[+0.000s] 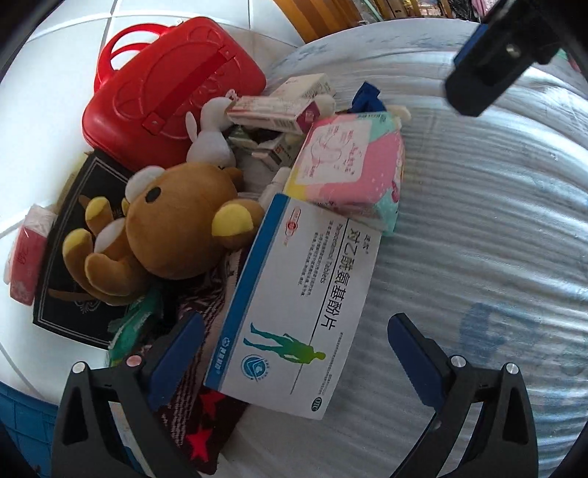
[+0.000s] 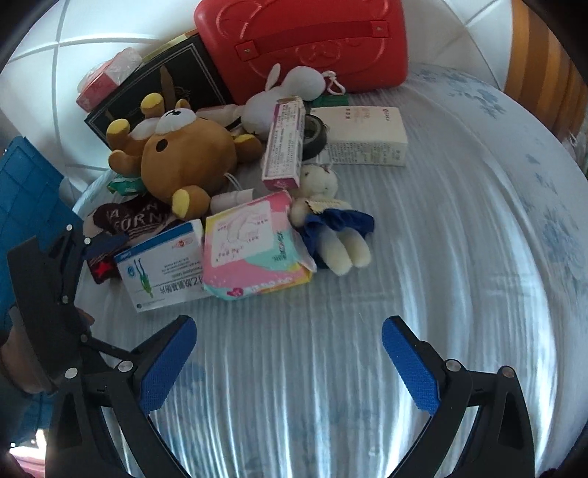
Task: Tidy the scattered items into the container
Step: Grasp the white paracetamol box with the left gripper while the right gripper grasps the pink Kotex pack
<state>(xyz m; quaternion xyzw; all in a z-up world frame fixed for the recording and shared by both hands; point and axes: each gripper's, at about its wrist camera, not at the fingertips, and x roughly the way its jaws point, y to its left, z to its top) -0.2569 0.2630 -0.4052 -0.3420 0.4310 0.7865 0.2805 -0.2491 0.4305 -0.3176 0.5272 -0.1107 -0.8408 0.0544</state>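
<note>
left tool [image 1: 296, 358]: fingers apart, straddling white-and-blue tablet box [image 1: 294, 305], lower centre | right tool [image 2: 288, 362]: fingers apart, nothing between | red case [image 2: 305, 40], possibly the container: top of frame, shut

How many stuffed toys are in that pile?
3: a brown bear at the left, a white rabbit beside the red case, a cream bunny in front. Others may be hidden.
</note>
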